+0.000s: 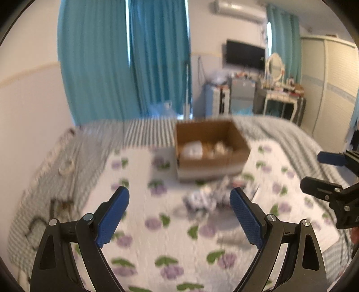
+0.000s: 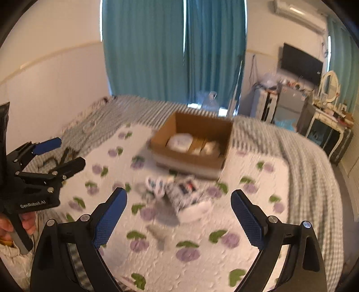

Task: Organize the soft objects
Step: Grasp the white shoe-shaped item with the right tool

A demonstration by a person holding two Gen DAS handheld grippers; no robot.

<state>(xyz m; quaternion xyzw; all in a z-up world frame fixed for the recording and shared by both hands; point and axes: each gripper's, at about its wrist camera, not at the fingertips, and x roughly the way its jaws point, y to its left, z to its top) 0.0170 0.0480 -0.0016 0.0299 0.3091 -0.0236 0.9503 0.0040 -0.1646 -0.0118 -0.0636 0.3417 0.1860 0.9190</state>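
Cardboard box, centre frame on bed; right view alone shows its white round pillow. Patterned soft bundle below it. Left gripper, right gripper: fingers spread, empty.

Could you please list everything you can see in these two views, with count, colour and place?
Cardboard box: one, brown, open, on the bed beyond the loose items.
Soft items in box: at least two, white; blurred.
Patterned soft items: a small pile, white with dark print, on the quilt in front of the box; count unclear.
Quilt: one, white with purple and green print, over the bed.
Striped blanket: one, grey and white, under the quilt.
Curtains: teal, behind the bed.
TV: one, black, on the wall.
Air conditioner: one, white, high on the wall.
Dressing table: one, with oval mirror.
Left gripper: open, empty.
Right gripper: open, empty.
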